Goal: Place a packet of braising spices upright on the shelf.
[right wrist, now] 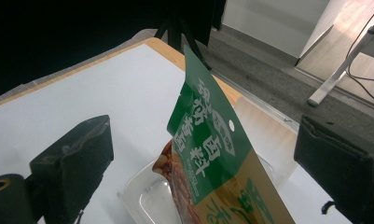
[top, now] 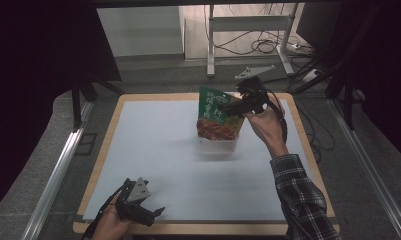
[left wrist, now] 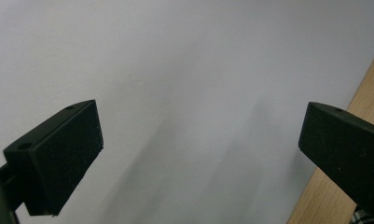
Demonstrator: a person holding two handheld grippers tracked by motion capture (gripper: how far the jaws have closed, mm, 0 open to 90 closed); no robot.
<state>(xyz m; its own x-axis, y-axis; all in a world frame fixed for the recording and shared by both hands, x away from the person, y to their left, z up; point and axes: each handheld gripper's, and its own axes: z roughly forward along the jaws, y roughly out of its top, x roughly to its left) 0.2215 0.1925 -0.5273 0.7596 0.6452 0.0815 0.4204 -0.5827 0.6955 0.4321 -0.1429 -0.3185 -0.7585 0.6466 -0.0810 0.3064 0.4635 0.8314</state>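
White table mat (top: 158, 160), both claws (top: 157, 212) (top: 233, 107) gaping, empty; seasoning packet (top: 216, 116) upright in clear tray (top: 217, 145).

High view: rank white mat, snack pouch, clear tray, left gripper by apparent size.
1. white mat
2. snack pouch
3. left gripper and clear tray: look alike; the pouch hides much of the tray, so unranked.

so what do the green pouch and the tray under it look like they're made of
The green pouch looks like glossy printed plastic film: thin, creased, with a punched hang hole. The tray looks like clear thin moulded plastic, since the white mat shows through it. Both are judged by look alone.
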